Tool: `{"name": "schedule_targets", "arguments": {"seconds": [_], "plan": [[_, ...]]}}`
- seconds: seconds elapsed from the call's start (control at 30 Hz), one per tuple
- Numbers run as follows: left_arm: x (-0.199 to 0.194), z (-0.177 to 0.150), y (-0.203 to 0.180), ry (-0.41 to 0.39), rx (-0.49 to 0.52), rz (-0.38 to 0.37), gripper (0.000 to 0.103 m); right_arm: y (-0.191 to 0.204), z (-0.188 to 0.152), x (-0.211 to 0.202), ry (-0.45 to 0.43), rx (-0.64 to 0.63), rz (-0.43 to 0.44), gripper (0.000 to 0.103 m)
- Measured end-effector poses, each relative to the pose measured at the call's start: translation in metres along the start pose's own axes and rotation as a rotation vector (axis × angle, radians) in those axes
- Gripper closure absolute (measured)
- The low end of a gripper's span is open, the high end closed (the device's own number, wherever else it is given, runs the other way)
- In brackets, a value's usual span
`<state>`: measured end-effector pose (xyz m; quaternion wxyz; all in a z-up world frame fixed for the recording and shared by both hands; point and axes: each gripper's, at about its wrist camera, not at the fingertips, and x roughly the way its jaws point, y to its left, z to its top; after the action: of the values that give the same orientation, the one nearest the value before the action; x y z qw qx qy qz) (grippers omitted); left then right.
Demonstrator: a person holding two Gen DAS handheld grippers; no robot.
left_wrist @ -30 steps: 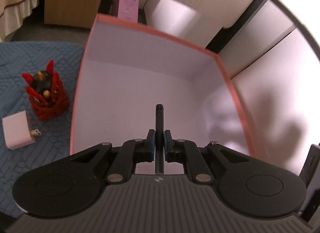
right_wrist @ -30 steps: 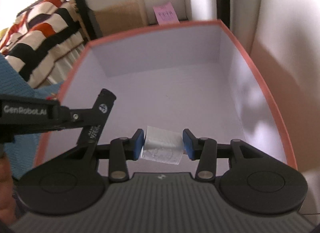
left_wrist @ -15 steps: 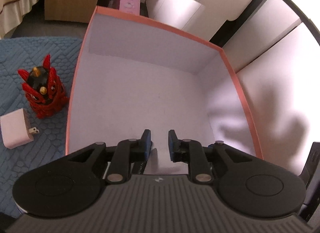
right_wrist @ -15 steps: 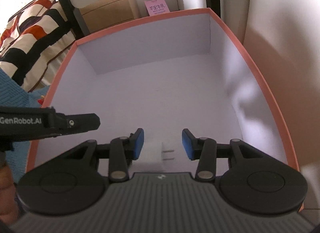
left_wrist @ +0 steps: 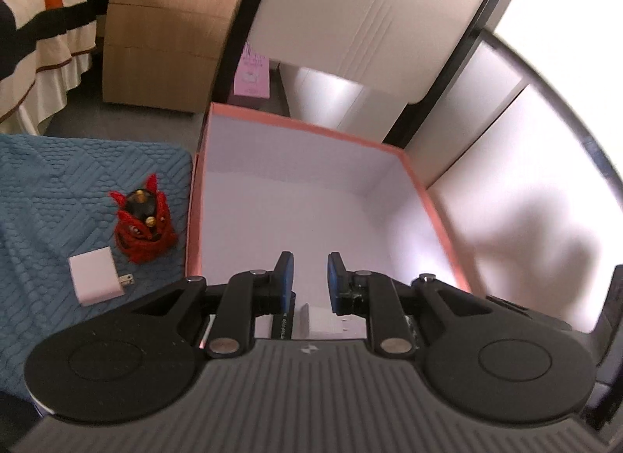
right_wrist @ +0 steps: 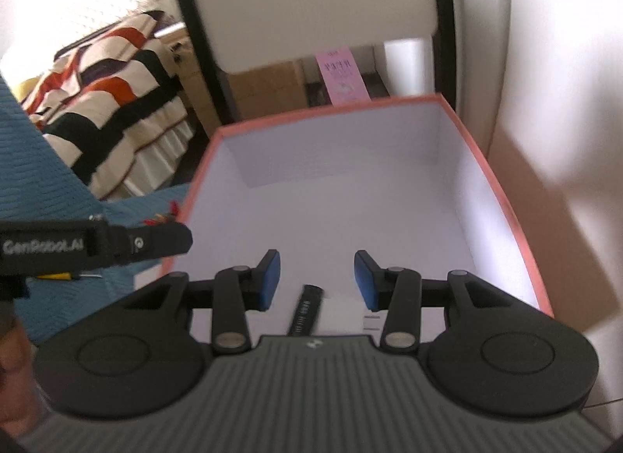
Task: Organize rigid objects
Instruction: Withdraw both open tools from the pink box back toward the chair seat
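Now both grippers hang above the pink-rimmed box (left_wrist: 428,196), jaws apart, nothing between the pads. My left gripper (left_wrist: 308,275) has just been opening; its gap is narrow and empty. My right gripper (right_wrist: 317,277) stands wider, also empty.

Inside the box, at its near end, lie a black pen-like stick (right_wrist: 305,314) and a white plug adapter (right_wrist: 342,314), side by side, below the right fingers and clear of them.

Outside the box, on the blue mat (left_wrist: 58,188) to the left, remain a second white charger (left_wrist: 93,279) and a red figurine (left_wrist: 142,219), near each other.

Judgement: the charger looks light, stiff and smooth-sided, so I would pinch its flat faces, not the prongs. The figurine looks lumpy with thin points, maybe fragile; I would grip it low across the body.
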<state>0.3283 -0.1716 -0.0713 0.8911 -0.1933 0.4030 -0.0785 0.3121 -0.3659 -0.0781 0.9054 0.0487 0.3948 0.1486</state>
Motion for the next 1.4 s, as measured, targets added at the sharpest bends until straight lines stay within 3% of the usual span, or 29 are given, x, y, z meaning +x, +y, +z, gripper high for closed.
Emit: {"name": "schedule_targets", "arguments": {"seconds": [0.43, 1.1, 1.4], "plan": [[-0.123, -0.008, 0.016, -0.182, 0.043, 0.018, 0.081, 0.055, -0.008, -0.062, -0.109, -0.042, 0.029, 0.057], [-0.256, -0.068, 0.094, -0.242, 0.015, 0.099, 0.081, 0.146, -0.074, -0.119, -0.079, -0.117, 0.083, 0.057], [-0.276, -0.09, 0.107, -0.23, 0.009, 0.113, 0.081, 0.171, -0.093, -0.132, -0.062, -0.144, 0.101, 0.057]]}}
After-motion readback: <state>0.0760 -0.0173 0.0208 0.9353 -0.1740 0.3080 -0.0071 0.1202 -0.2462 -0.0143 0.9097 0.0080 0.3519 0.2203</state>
